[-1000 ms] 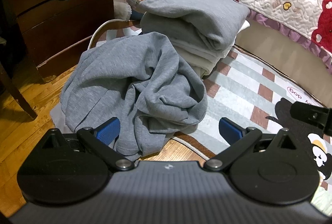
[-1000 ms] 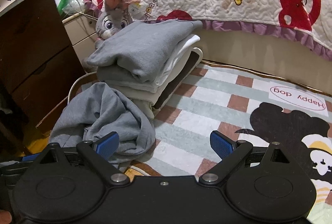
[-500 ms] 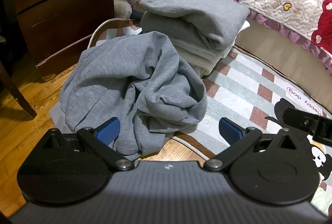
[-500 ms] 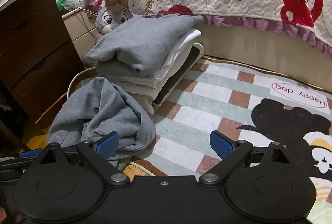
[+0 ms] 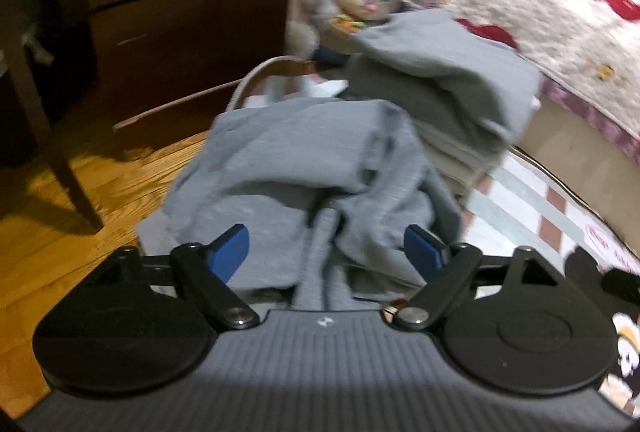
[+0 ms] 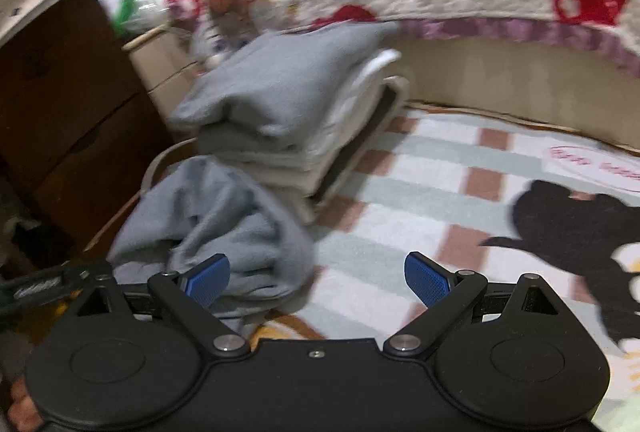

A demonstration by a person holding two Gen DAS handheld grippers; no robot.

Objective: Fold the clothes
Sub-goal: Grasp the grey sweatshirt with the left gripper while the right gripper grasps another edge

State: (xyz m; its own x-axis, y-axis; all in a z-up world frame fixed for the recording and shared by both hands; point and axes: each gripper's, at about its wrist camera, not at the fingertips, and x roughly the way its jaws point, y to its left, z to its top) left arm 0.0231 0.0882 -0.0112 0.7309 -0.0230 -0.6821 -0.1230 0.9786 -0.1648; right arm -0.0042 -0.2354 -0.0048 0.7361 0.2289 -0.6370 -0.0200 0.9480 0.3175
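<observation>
Left gripper (image 5: 326,250) has advanced over the crumpled grey garment (image 5: 304,168), jaws wide, cloth between them; right gripper (image 6: 318,276) wide, empty — pickup likely imminent.

Both grippers, left (image 5: 326,255) and right (image 6: 317,276), have black linkage arms, silver pivot screws, round housings, blue ribbed fingertip pads (image 6: 424,278)

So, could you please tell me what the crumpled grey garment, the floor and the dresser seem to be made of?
Crumpled grey garment: soft matte knit, probably cotton jersey or fleece; it slumps in thick rounded folds with no shine.
Floor: wood boards or wood-look laminate, glossy; plank seams, grain lines and glare show.
Dresser: dark brown wood or veneer, dull sheen, with drawer gaps; blur hides any grain.
</observation>
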